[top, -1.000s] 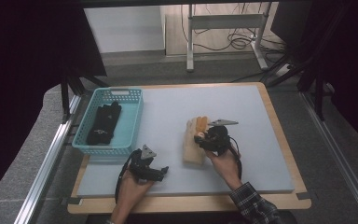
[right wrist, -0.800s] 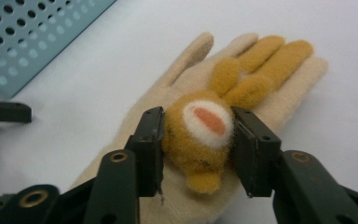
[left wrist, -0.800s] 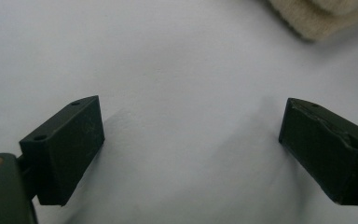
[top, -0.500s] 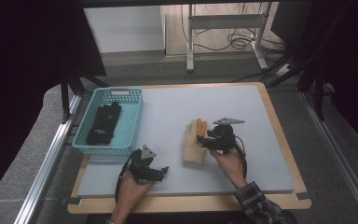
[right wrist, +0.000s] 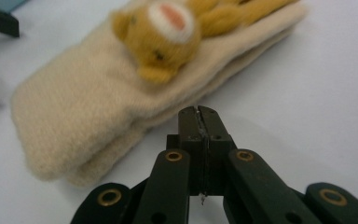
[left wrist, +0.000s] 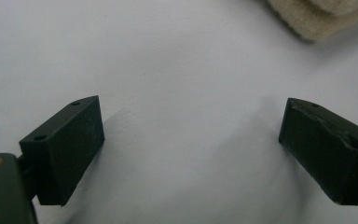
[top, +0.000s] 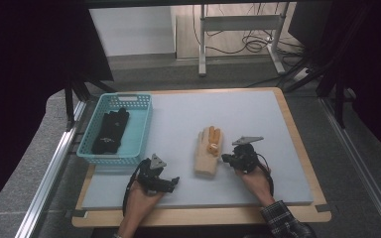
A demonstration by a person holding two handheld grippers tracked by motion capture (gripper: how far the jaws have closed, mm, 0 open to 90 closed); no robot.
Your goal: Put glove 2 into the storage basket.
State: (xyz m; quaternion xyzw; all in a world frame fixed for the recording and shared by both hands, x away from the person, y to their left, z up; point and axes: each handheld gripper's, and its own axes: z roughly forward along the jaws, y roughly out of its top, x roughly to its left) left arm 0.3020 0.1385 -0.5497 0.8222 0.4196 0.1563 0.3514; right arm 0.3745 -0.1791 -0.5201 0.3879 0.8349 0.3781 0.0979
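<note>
1. a cream mitten (top: 208, 151) lies flat on the pale surface (top: 258, 119), a little right of its middle, with an orange bear-like decoration (top: 212, 140) on the finger end; in the right claw view it looks like two mittens stacked (right wrist: 102, 112), though the blur makes that hard to confirm.
2. the right claw (top: 226, 158) sits just beside the mitten's right edge, its jaws pressed together with nothing between them, having just been closing; its tip (right wrist: 198, 116) is near the mitten's side but does not appear to touch it.
3. the left claw (top: 174, 180) rests low on the surface near the front edge, left of the mitten, its jaws spread wide over bare surface (left wrist: 182, 140); a corner of the mitten (left wrist: 321, 18) shows at the top right of its view.
4. a blue basket (top: 140, 134) stands at the left of the surface with a black glove (top: 110, 131) lying inside it, well apart from both claws.
</note>
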